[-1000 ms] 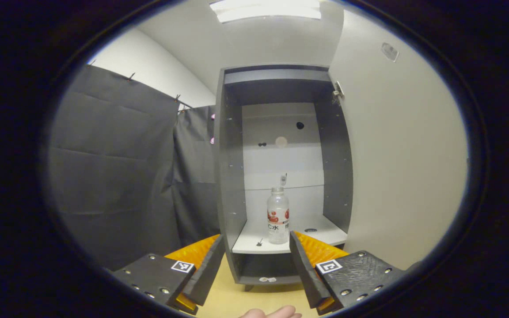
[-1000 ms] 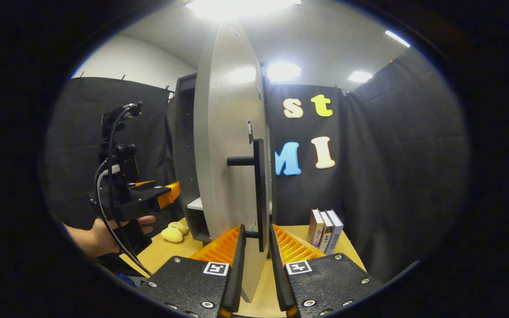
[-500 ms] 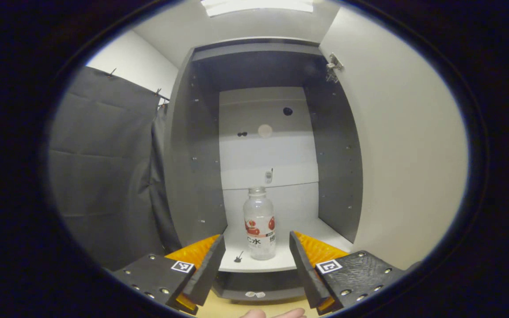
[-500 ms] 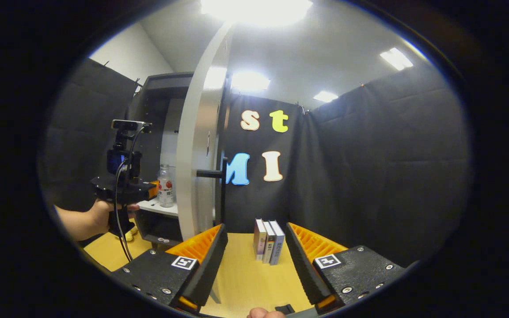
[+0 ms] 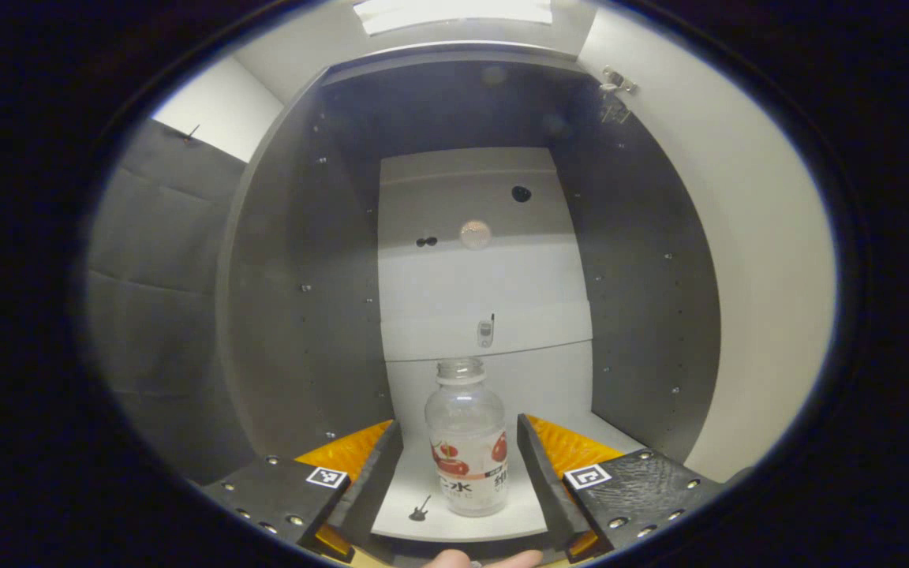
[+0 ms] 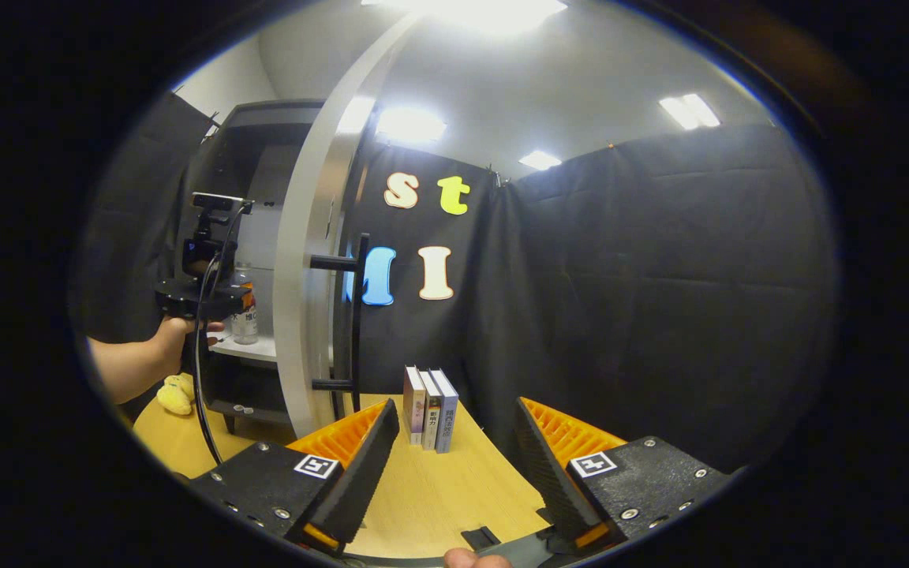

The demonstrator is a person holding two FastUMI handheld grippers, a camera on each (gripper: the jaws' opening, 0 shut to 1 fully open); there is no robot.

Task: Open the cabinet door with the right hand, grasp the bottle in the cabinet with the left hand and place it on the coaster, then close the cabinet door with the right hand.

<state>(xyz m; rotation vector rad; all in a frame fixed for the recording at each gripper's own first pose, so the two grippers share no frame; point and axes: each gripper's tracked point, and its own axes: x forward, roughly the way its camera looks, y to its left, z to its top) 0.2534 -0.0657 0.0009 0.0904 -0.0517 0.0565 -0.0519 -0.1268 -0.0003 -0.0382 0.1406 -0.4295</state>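
Fingers of the left gripper (image 5: 459, 465) stand spread, one on either side of the clear plastic bottle (image 5: 466, 442), with a gap visible between each finger and the bottle's wall, so nothing is pinched. The bottle stands upright and uncapped on the white shelf (image 5: 502, 517) of the open cabinet (image 5: 289, 300), its red-and-white label facing the left gripper view; a small dark guitar-shaped mark (image 5: 419, 511) lies on the shelf just beside its base. Behind it rises the pale back panel (image 5: 482, 268), flanked by the grey side walls, and at the far right the inner face of the cabinet door (image 5: 762, 260) with a hinge near its top. A fingertip of the person's hand (image 5: 482, 558) shows at the bottom edge. In the right gripper view, the fingers of the right gripper (image 6: 454, 450) are likewise spread wide, apart from everything, above the wooden table (image 6: 454, 489). Ahead of them three books (image 6: 429, 398) stand upright on the table, close to the black cloth wall (image 6: 644, 300). To the left the cabinet door (image 6: 304, 300) stands swung open, seen nearly edge-on, its black bar handle (image 6: 356, 315) on the side facing the cloth. Farther left the left gripper (image 6: 210, 296), held by a hand (image 6: 178, 335), reaches into the cabinet at the bottle (image 6: 245, 319). A yellow plush toy (image 6: 174, 394) lies on the table below that forearm.
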